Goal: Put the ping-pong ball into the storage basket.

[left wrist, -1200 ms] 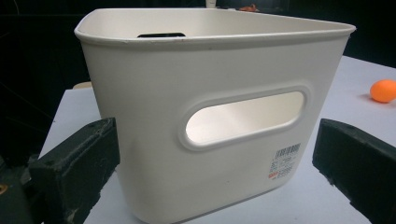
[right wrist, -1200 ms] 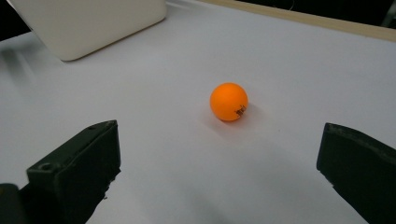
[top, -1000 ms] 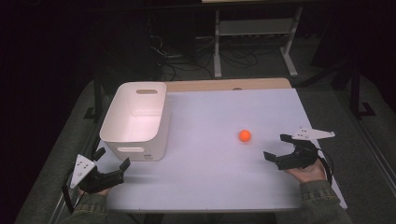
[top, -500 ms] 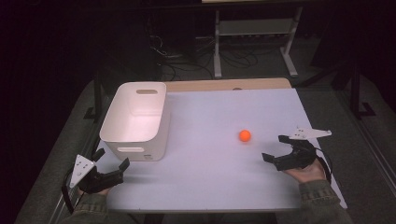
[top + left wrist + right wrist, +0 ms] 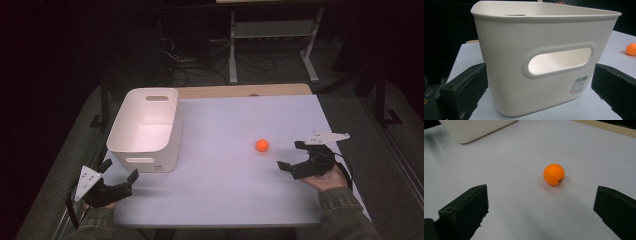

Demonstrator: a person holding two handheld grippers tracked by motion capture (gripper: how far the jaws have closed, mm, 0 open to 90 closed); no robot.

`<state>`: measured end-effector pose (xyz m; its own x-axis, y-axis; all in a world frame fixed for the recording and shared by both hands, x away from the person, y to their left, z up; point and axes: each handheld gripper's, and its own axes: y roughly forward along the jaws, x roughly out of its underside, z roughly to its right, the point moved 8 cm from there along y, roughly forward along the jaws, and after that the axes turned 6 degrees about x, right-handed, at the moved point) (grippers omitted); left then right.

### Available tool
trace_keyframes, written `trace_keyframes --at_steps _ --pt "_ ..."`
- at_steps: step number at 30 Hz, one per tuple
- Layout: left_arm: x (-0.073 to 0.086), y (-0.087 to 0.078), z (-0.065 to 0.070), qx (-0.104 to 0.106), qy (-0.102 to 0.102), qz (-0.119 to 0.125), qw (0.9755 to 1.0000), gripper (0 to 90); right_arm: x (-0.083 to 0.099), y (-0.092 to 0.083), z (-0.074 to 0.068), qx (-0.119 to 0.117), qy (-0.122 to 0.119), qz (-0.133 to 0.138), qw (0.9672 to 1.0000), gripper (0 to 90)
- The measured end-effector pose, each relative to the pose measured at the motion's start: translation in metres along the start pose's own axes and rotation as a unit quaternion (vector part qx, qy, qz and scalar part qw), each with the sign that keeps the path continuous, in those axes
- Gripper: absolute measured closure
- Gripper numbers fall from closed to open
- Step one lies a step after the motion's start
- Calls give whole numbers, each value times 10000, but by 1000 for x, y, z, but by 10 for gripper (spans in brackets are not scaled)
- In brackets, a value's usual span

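Observation:
An orange ball (image 5: 261,145) (image 5: 554,174) lies on the white table (image 5: 230,195), right of centre. My right gripper (image 5: 291,155) stands open just to the ball's right and a little nearer to me; the ball rests ahead of the gap between its jaws, apart from them. A white plastic bin (image 5: 146,129) (image 5: 541,57) with handle slots stands at the left. My left gripper (image 5: 119,170) is open at the table's front left corner, close to the bin's near end wall. The ball (image 5: 631,49) also peeks past the bin in the left gripper view.
A strip of wooden board (image 5: 245,90) runs along the table's far edge. Beyond it stand a white metal shelf frame (image 5: 270,35) and cables (image 5: 190,62) on the dark floor. The table's right edge is close to my right hand.
My right gripper has crept slightly forward and left toward the ball. The left gripper, bin and ball have stayed put.

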<state>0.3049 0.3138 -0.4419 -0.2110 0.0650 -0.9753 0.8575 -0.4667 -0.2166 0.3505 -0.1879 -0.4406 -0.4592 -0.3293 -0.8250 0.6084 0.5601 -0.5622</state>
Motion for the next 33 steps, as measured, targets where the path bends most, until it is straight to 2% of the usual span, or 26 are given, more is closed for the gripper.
trace_keyframes --at_steps 15,33 --pt "0 0 0 -10 4 -4 10000 1 -10 4 1 -48 -99 -87 9999 0" --pt "0 -1 -1 -38 13 3 10000 1 -31 13 3 -82 -288 -248 9992 0"
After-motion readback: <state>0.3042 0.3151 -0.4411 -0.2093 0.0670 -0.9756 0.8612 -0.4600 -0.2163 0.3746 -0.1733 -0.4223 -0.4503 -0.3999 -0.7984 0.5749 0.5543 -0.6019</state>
